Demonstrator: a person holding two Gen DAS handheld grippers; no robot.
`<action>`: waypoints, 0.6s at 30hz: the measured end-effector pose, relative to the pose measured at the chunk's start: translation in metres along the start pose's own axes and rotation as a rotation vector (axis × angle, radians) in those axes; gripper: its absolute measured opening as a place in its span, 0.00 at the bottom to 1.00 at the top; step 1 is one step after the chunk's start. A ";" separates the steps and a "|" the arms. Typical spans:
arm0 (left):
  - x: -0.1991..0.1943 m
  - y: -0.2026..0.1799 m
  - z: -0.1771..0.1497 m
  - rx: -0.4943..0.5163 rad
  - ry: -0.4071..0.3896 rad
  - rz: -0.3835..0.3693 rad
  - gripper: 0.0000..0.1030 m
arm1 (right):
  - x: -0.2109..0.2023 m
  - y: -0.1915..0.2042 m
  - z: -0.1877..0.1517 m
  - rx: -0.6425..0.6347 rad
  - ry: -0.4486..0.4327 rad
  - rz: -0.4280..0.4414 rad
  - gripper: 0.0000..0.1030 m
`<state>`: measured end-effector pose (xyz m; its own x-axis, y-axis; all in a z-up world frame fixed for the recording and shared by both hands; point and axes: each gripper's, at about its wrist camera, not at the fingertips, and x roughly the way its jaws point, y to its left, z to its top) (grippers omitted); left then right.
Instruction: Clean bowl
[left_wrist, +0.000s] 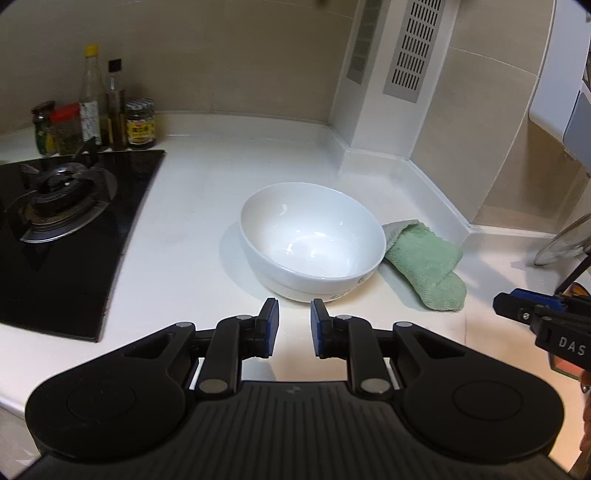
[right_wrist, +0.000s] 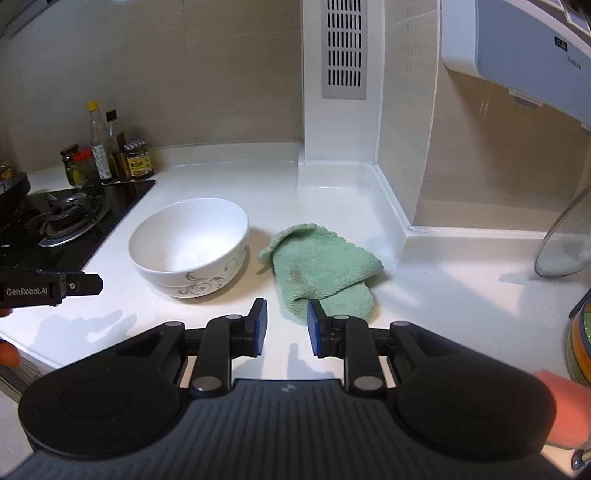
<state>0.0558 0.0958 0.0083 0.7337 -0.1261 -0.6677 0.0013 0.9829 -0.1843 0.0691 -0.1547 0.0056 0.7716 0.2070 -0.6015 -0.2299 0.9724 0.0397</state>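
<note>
Empty bowl (left_wrist: 312, 240) beside green cloth (left_wrist: 428, 262)

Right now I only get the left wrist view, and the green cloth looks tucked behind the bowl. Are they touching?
Observer: No. In the right wrist view the green cloth lies beside the bowl, with a strip of counter between them.
Operator: And the right tongs? I see only a tip.
Observer: The right tongs are open and empty, pointing at the cloth's near end.
Operator: Anything else on that side?
Observer: An orange block sits at the lower right edge. I cannot tell what it is.
</note>
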 end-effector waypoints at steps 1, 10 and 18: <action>-0.002 -0.001 -0.002 -0.003 0.000 0.003 0.22 | -0.003 0.001 -0.001 -0.012 -0.004 0.010 0.19; -0.017 -0.020 -0.021 -0.021 -0.024 0.026 0.22 | -0.017 0.001 -0.008 -0.084 -0.020 0.073 0.19; -0.027 -0.035 -0.027 0.013 -0.029 0.056 0.22 | -0.018 -0.009 -0.011 -0.061 -0.028 0.085 0.19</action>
<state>0.0175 0.0615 0.0136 0.7520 -0.0670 -0.6558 -0.0315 0.9900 -0.1372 0.0508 -0.1682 0.0079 0.7636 0.2926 -0.5757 -0.3307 0.9429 0.0406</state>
